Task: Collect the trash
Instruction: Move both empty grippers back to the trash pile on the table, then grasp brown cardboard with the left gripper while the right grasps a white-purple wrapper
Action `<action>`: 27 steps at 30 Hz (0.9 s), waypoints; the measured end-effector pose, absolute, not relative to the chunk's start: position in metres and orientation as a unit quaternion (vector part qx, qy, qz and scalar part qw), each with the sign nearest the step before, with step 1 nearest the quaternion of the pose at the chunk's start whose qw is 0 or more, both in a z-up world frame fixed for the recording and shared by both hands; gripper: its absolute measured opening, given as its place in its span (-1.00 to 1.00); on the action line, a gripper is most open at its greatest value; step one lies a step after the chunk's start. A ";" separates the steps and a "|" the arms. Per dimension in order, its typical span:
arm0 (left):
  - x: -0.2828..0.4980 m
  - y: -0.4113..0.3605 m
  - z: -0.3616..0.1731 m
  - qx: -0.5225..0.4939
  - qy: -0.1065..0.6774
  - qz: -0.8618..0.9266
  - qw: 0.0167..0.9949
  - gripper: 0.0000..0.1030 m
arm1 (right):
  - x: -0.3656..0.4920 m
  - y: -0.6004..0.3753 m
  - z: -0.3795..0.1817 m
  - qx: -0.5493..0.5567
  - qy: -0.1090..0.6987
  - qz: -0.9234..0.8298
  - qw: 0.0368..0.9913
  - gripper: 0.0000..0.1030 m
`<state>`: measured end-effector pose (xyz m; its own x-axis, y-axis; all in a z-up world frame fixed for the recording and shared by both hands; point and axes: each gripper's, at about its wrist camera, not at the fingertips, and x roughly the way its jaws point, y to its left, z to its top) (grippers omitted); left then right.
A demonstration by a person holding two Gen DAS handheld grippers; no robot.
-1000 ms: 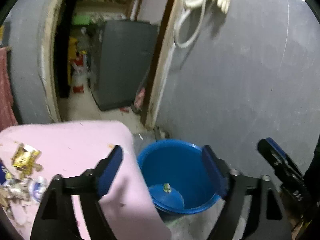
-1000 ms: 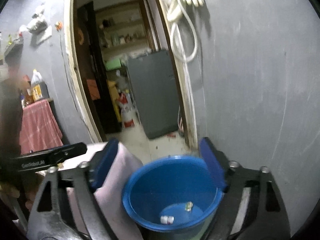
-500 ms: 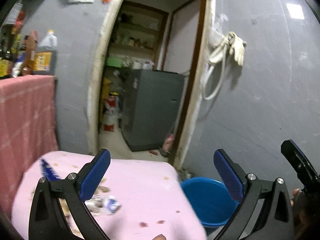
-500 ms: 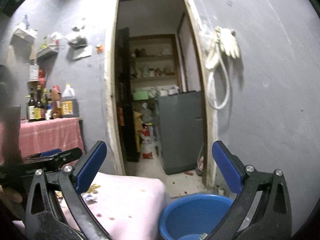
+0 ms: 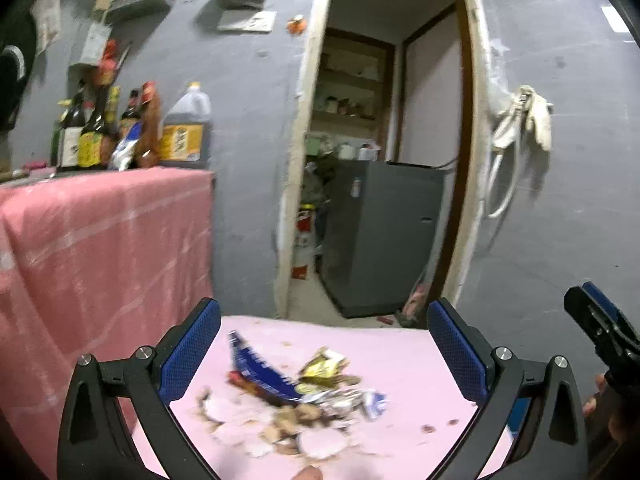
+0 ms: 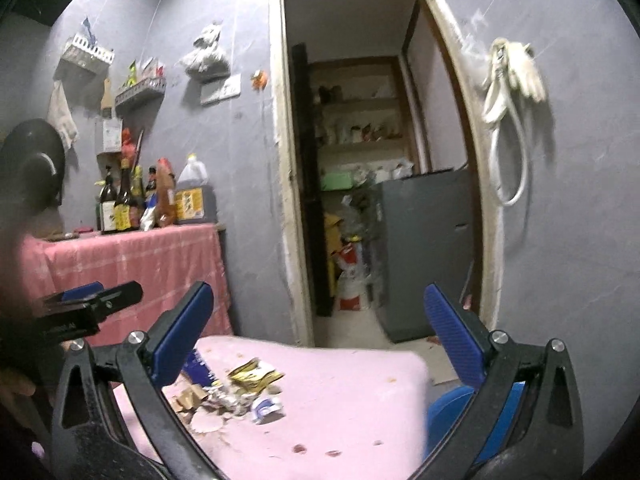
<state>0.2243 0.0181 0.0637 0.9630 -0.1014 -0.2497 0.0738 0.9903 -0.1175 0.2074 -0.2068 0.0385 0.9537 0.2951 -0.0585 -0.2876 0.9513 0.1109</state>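
Observation:
A pile of trash [image 5: 296,404] lies on a pink-covered table [image 5: 408,364]: a blue wrapper [image 5: 256,368], a gold wrapper [image 5: 322,368], foil scraps and broken shell-like bits. The pile also shows in the right wrist view [image 6: 236,392]. My left gripper [image 5: 324,356] is open and empty, above and behind the pile. My right gripper [image 6: 318,340] is open and empty, over the table to the right of the pile; it also shows at the right edge of the left wrist view [image 5: 600,324]. A blue bucket [image 6: 452,412] sits low beside the table's right edge, partly hidden by my right finger.
A taller table with a pink cloth [image 5: 100,240] holds several bottles [image 5: 132,128] at the left. A doorway [image 5: 384,168] behind opens onto a grey cabinet [image 5: 380,236] and shelves. A white hose and glove [image 5: 520,128] hang on the grey wall.
Both grippers have swung up and left, away from the blue bucket toward the table. The trash pile now lies between the left gripper's fingers. Both stayed open.

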 end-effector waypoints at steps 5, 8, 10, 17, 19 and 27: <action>0.233 0.045 0.042 -0.062 0.167 -0.026 0.984 0.97 | 0.231 -0.186 0.016 0.040 0.084 0.166 0.982 1.00; 0.239 0.054 0.023 -0.063 0.195 -0.017 0.979 0.97 | 0.245 -0.175 0.003 0.026 0.111 0.173 0.978 1.00; 0.245 0.058 0.010 -0.064 0.218 -0.017 0.974 0.97 | 0.254 -0.169 -0.006 0.021 0.130 0.179 0.975 1.00; 0.256 0.058 -0.029 -0.057 0.284 -0.030 0.957 0.96 | 0.277 -0.153 -0.037 0.001 0.193 0.192 0.962 1.00; 0.260 0.057 -0.037 -0.050 0.300 -0.033 0.952 0.95 | 0.283 -0.149 -0.043 -0.005 0.211 0.196 0.958 1.00; 0.279 0.053 -0.055 -0.044 0.352 -0.071 0.932 0.41 | 0.313 -0.138 -0.070 -0.008 0.300 0.213 0.930 0.63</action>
